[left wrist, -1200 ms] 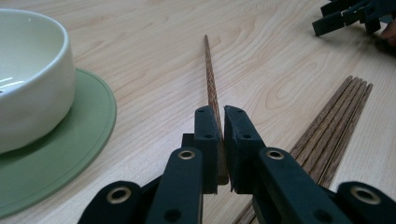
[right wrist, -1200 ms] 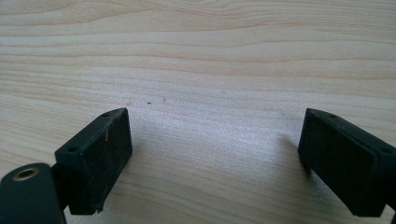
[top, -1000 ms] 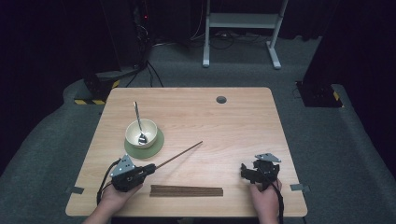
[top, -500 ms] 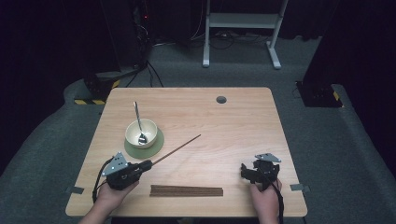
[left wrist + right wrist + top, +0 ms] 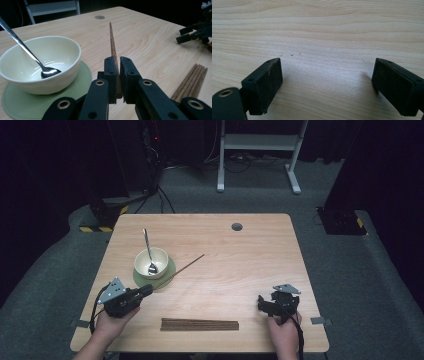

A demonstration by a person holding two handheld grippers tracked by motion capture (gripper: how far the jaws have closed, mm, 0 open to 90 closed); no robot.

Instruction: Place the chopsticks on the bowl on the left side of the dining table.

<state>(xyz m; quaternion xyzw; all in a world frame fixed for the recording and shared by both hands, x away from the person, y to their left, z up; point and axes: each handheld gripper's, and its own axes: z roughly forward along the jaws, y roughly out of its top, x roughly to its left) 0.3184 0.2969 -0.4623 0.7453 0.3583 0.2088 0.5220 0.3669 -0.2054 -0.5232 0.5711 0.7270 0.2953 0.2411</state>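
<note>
**Left gripper clamped on one chopstick, right gripper spread over bare wood**

While you look down from the high view, your left gripper (image 5: 148, 290) sits near the table's front left corner, its two black jaws pinched tight on a single dark brown wooden chopstick (image 5: 182, 267). That stick runs up and to the right from the jaws, passing just beside the round pale green coaster (image 5: 169, 272) and ending out on the light wooden table (image 5: 250, 255). In the left gripper view the same chopstick (image 5: 113, 45) is squeezed between your jaw pads near its thick end and points away toward the small dark round hole (image 5: 99, 17) at the far side of the table.

On the coaster stands a cream ceramic bowl (image 5: 151, 261) with a shiny metal spoon (image 5: 148, 251) in it, the spoon's head down in the bowl and its handle leaning out over the far rim.

Your right gripper (image 5: 265, 302) rests near the front right corner, well apart from everything else; in the right gripper view its jaws stand wide apart with nothing between them, just above the wood grain (image 5: 324, 37).

Between your two hands, along the front edge, lies a bundle of dark brown wooden chopsticks (image 5: 199, 324), side by side and flat on the table.
</note>
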